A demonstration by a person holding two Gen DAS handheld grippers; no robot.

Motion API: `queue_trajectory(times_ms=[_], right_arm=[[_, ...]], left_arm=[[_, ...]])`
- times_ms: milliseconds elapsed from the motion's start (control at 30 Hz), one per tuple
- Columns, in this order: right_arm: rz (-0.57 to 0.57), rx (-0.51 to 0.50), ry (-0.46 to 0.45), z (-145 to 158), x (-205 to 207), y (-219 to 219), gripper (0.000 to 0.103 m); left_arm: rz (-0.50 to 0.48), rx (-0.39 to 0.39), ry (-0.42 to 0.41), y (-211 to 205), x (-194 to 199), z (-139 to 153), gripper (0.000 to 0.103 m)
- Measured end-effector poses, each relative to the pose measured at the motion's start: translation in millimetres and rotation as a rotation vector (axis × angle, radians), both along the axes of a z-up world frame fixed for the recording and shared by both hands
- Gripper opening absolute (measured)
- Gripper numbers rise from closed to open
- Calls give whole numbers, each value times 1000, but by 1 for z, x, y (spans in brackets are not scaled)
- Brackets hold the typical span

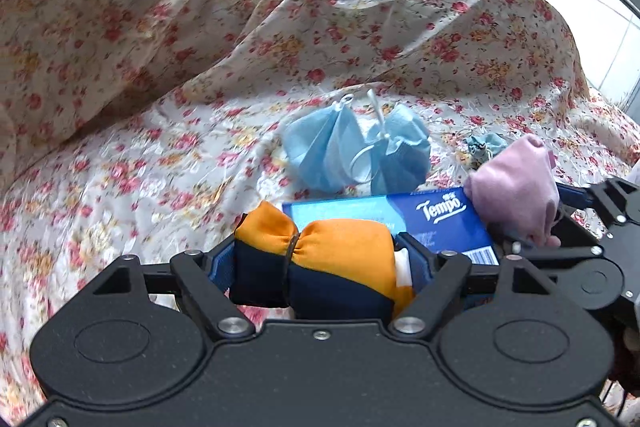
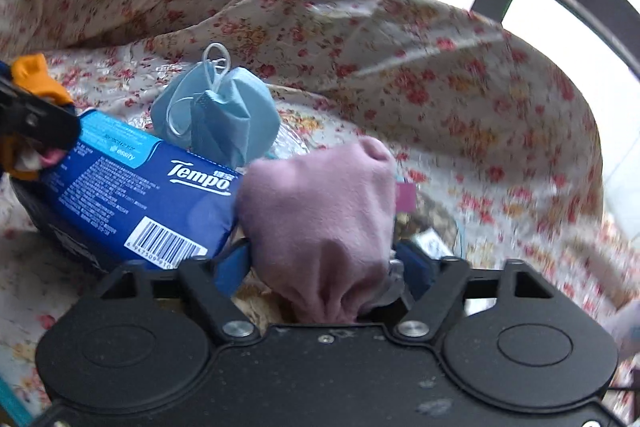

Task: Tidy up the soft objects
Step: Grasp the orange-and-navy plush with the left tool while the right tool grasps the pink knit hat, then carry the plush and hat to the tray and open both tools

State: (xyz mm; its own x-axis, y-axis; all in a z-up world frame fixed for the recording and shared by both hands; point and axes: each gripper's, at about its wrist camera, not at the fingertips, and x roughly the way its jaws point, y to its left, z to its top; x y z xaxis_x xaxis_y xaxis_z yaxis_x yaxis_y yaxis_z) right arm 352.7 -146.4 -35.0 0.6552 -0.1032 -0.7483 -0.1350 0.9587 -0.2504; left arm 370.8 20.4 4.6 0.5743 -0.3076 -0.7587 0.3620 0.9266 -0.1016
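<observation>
Grips first: you are holding the left gripper (image 1: 320, 259) clamped on the orange-navy pouch (image 1: 320, 259), pads pressing both its ends, its long axis lying crosswise between the fingers. You are holding the right gripper (image 2: 320, 263) clamped on the pink pouch (image 2: 320, 219), which is bulging up and forward out of the jaws.

Both loads are hanging over the near edge of the floral cloth (image 1: 140, 167). The Tempo pack (image 1: 400, 223) is lying between the two grippers, just beyond the left one, with the pink pouch touching its right end. The blue masks (image 1: 356, 151) are lying farther off, behind the pack.

Judgement: no bin is showing, so the drop spot is unclear. The left hand is sitting nearer the pack; any set-down is turning on clearing it.
</observation>
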Motion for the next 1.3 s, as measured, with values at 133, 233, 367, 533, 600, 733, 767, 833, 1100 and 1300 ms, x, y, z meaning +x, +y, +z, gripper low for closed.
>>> queue_trajectory(times_ms=[133,233,367,533,600,733,767,833,1100,1300], right_arm=[[-20,31,-6,6,6,-2,58],[-70,121,-13,20,7,-15,58],[-123,275,-60,50,1,-35,58],[-186,485,-96,86,-12,-62,58],[-206,528,-103,99,-18,-69,58],[-239,548,-120,115,-42,-74,58],[-245,546,-121,117,-48,-73,58],[-257,546,-117,120,-63,-75,58],[-294,550,-72,117,-112,-78,58],[-309,553,-31,112,-152,-75,58]], left_arm=[[16,3,7,7,-7,-2,75],[26,1,14,12,-12,-1,75],[37,-2,11,17,-20,4,75],[43,-5,1,24,-34,15,75],[44,-2,-2,26,-41,19,75],[47,5,2,31,-54,25,75],[48,6,5,32,-58,26,75],[46,7,10,34,-66,28,75],[38,11,46,39,-97,31,75],[22,16,85,36,-117,30,75]])
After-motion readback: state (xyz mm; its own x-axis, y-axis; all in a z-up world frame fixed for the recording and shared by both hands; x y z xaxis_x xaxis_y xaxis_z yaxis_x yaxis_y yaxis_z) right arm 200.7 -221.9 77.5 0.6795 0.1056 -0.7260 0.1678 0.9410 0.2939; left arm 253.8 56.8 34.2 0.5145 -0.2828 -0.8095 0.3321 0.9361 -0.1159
